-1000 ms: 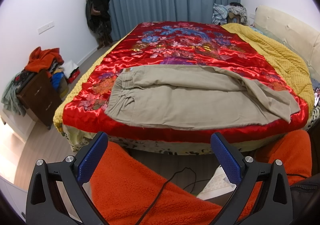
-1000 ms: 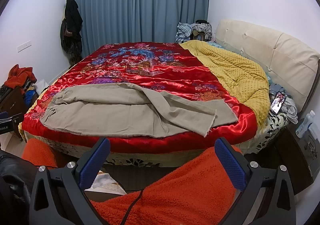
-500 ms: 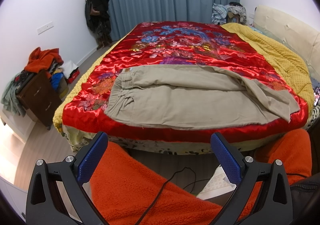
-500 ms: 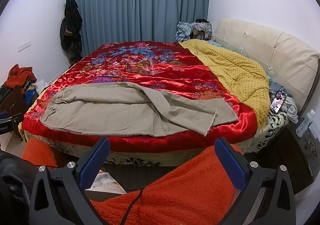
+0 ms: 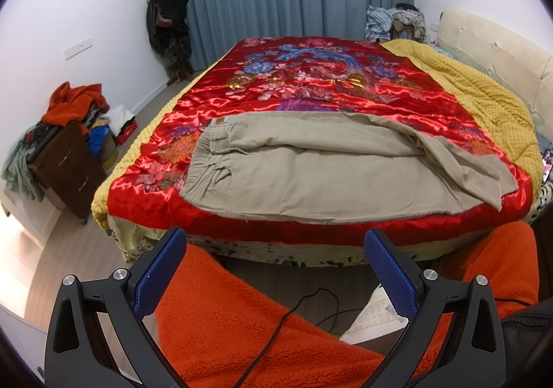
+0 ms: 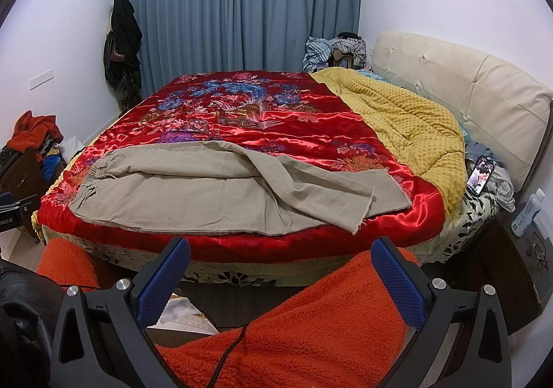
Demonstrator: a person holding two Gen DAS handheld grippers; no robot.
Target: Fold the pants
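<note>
The pants (image 5: 331,173) lie flat along the bed's near edge, on the red quilt (image 5: 311,91), waistband (image 5: 211,153) toward the near left corner and cuffs (image 6: 376,194) toward the near right. We judge them already halved lengthwise, one leg over the other, but the upper leg has slid askew, so its cuff sits off the lower one.

Our left gripper (image 5: 273,270) hangs short of the bed, jaws spread wide and holding nothing. Our right gripper (image 6: 280,274) is the same: wide open, empty, below the near edge. Orange fleece (image 6: 311,319) fills the space beneath both.

The step in hand looks like the reach in. To do it well, we should first square the stray upper leg over the lower so the cuffs match, pinching both layers close to the hem. The left should take the waistband at its near corner. Then we carry cuffs to waistband in one level sweep, keeping the cloth taut between us; the satin quilt looks slick, so dragging may shift the whole garment toward the edge
</note>
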